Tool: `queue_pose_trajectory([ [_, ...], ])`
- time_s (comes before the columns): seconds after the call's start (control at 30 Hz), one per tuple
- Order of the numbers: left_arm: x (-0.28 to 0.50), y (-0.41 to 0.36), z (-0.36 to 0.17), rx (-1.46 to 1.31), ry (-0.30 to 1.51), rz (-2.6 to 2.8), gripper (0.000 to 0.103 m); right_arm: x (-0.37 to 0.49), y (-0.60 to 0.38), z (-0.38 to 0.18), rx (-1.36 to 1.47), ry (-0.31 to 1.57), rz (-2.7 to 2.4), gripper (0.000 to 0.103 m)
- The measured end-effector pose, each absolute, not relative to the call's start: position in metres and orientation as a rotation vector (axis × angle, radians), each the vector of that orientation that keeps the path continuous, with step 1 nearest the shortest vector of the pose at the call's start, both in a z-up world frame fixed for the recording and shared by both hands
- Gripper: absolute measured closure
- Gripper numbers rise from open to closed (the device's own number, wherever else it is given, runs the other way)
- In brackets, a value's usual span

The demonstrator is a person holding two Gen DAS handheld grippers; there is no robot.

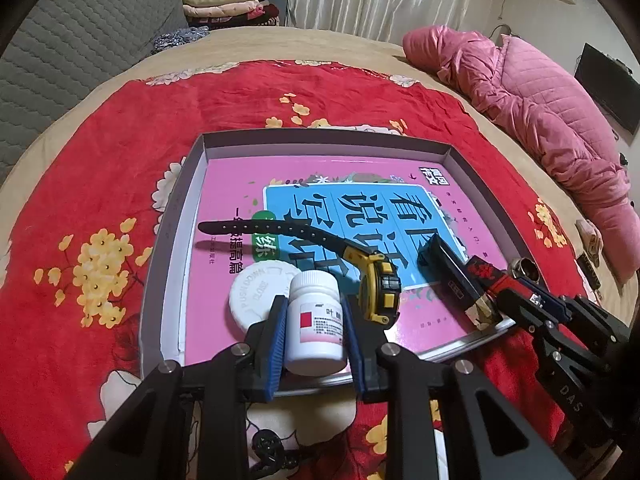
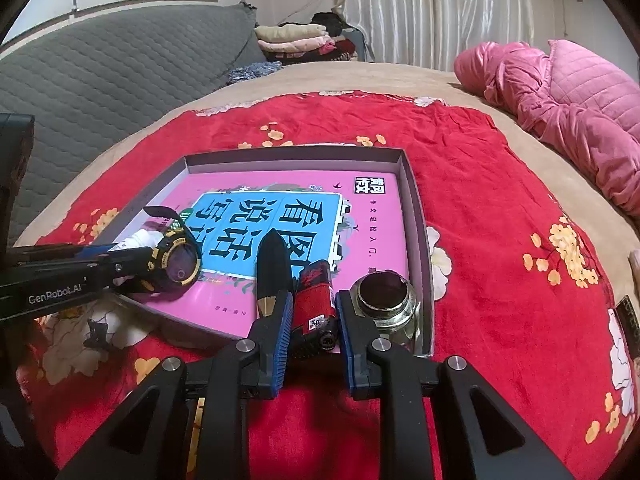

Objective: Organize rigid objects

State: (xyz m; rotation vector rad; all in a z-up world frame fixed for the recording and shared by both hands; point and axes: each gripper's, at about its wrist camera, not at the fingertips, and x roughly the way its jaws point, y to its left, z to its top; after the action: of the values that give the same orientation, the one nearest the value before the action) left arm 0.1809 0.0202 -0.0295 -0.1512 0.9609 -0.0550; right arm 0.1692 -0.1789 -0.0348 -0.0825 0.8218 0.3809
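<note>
We are tidying hard things into a flat box point(image 1: 176, 216) that sits on a red flowery blanket point(image 1: 100, 168), with a big pink book point(image 1: 224, 200) lying flat in the bottom of it. A lot is in the box already. In the left view, a black and yellow watch point(image 1: 378, 286) rests in the middle of the book with its strap pointing to the left, and a big white cap point(image 1: 256, 296) lies just left of center, low in the box. Our left gripper point(image 1: 314, 326) is closed snug on a small white pill bottle point(image 1: 316, 320), with a blue pad on each side of it, at the low middle of the frame over the near edge of the box. In the right view, our right gripper point(image 2: 312, 322) is squeezed shut on a red and black lighter point(image 2: 314, 296) at the low middle of the frame, also near the box's near edge. Just left of it lies a flat black piece point(image 2: 272, 264), and just right of it a small glass jar point(image 2: 386, 302) stands in the box's lower right corner. We think the job is nearly done: we only have to let go of the bottle and the lighter. Some little dark things lie on the blanket outside the box at the right edge of the frame, but we cannot tell what they are.
</note>
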Motion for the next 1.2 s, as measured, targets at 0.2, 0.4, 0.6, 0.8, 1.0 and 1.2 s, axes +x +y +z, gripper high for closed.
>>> queue_pose_trajectory([
  [0.2,0.186,0.021,-0.028,-0.165,0.993,-0.073,0.076,0.168,-0.179,-0.034,-0.078,0.82,0.382,0.08],
  [0.4,0.187,0.022,-0.026,-0.186,1.008,-0.077,0.076,0.165,-0.181,-0.031,-0.064,0.822,0.393,0.08],
  [0.6,0.188,0.015,-0.022,-0.172,1.014,-0.087,0.076,0.164,-0.182,-0.031,-0.061,0.82,0.394,0.079],
  [0.8,0.189,0.011,-0.022,-0.163,1.018,-0.093,0.076,0.164,-0.182,-0.031,-0.061,0.82,0.394,0.079],
  [1.0,0.188,0.01,-0.022,-0.16,1.016,-0.091,0.076,0.162,-0.184,-0.028,-0.055,0.816,0.393,0.079],
  [1.2,0.186,0.011,-0.02,-0.162,1.011,-0.088,0.076,0.159,-0.184,-0.026,-0.055,0.808,0.391,0.079],
])
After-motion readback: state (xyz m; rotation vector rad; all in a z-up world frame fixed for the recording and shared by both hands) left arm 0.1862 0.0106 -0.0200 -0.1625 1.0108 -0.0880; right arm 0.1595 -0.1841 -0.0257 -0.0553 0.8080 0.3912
